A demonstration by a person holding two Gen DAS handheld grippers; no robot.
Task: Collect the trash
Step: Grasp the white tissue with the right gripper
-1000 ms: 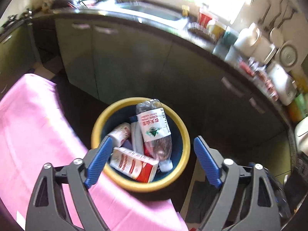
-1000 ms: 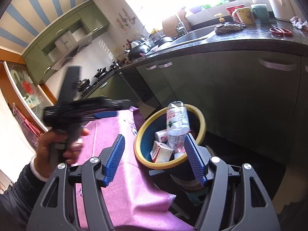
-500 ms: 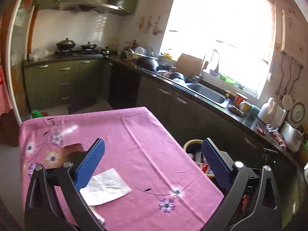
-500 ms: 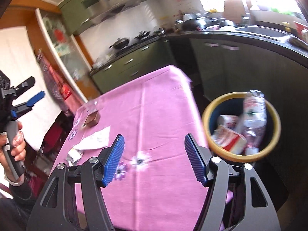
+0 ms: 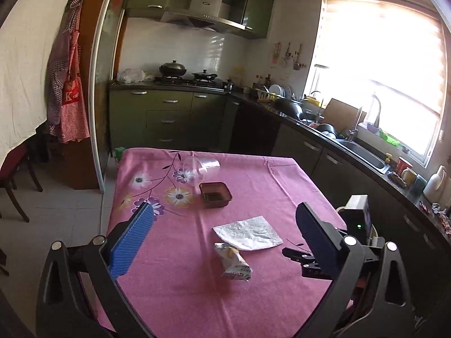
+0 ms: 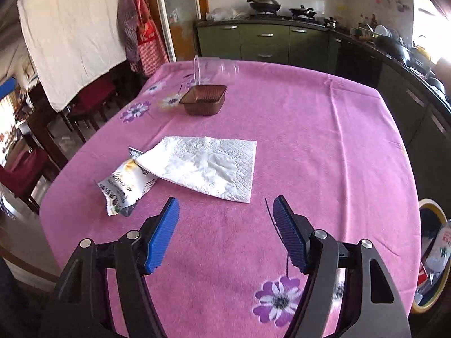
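Note:
A pink flowered tablecloth carries the trash. A white paper napkin lies flat, its corner over a crumpled snack wrapper. Farther back stand a brown plastic tray and a clear cup on its side. My right gripper hovers just short of the napkin's near edge, its jaws opening with nothing between them. My left gripper stands wide open above the table, empty. The yellow-rimmed bin beside the table holds a bottle.
Green kitchen cabinets and a counter with a sink run along the far side and the right. Dark red chairs stand past the table's left edge. A black part of the other tool shows behind my left gripper's right finger.
Both views have swung away from the bin and onto the table. The left jaws have spread wider, and the right jaws have widened a little.

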